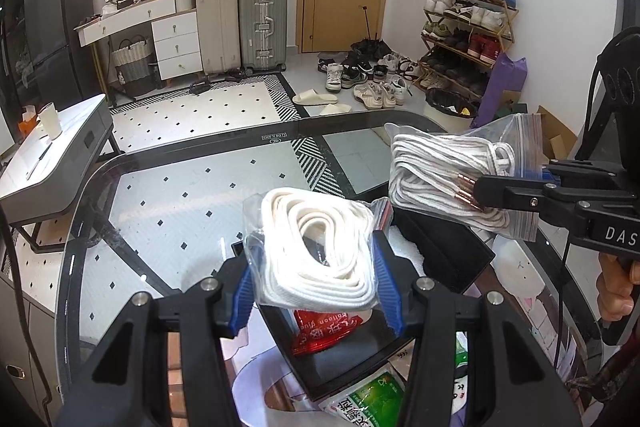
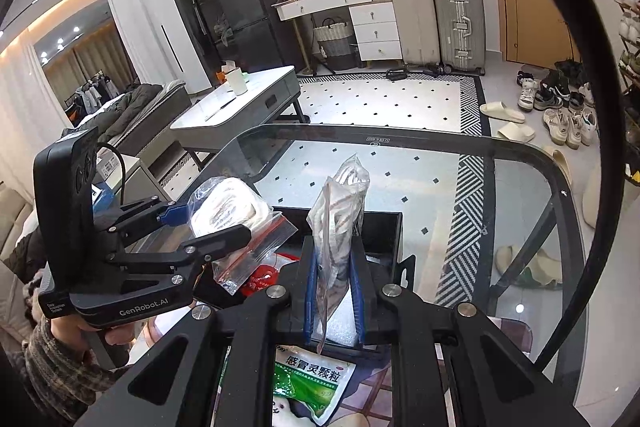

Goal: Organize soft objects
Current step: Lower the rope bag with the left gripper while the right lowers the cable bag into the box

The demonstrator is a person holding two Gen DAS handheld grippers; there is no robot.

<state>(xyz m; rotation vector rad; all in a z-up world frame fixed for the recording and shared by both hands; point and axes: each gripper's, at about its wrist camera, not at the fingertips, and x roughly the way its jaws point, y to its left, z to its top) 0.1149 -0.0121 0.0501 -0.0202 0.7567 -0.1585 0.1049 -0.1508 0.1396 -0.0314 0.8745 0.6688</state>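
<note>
Two handheld grippers each hold a clear bag of white laces above a black tray on a glass table.

The left gripper [image 1: 316,287] has its jaws partly spread, pinching a zip bag of flat white laces [image 1: 316,251]. The right gripper [image 2: 334,291] has its jaws pressed nearly together on a bag of corded laces [image 2: 340,223], held upright. Both bags hang just above the black tray [image 1: 444,251], which holds a red packet [image 1: 328,331]. Judging from this, each bag is best lowered flat into the tray, side by side, before the jaws let go.
</note>
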